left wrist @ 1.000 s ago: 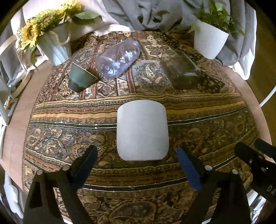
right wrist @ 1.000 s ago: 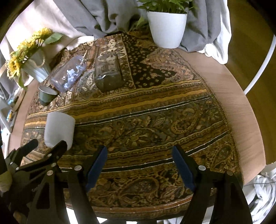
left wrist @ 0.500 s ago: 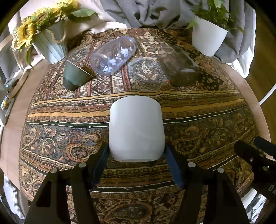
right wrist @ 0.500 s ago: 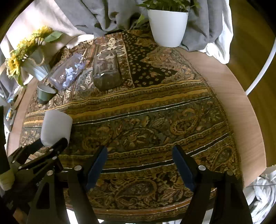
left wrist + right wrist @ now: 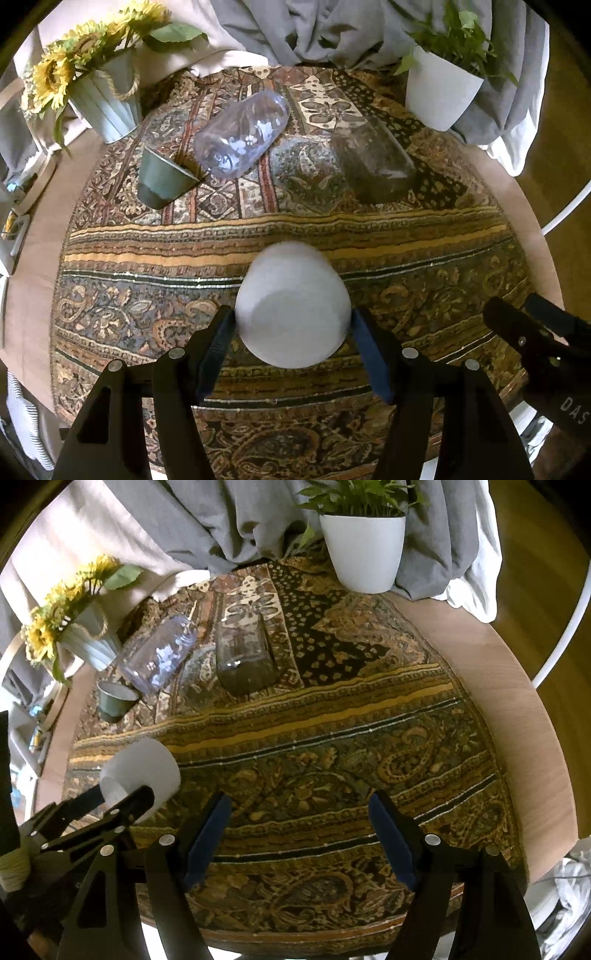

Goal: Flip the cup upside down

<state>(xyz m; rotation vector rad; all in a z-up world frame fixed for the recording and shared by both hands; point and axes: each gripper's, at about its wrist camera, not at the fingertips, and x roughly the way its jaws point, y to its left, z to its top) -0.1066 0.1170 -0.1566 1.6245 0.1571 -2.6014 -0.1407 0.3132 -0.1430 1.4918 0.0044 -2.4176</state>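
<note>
Pads of my left gripper (image 5: 291, 332) now clamp the white cup (image 5: 291, 306), lifted and tilting toward inversion; my right gripper (image 5: 299, 834) idles open.

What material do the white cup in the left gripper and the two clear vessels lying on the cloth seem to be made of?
White cup: matte, opaque, no glare; looks like frosted plastic or unglazed ceramic, cannot tell which.
Bluish clear vessel: see-through with bright highlights; thin plastic or glass.
Brownish clear vessel: tinted, the cloth pattern shows through it; probably glass.
The left gripper holds the cup.
</note>
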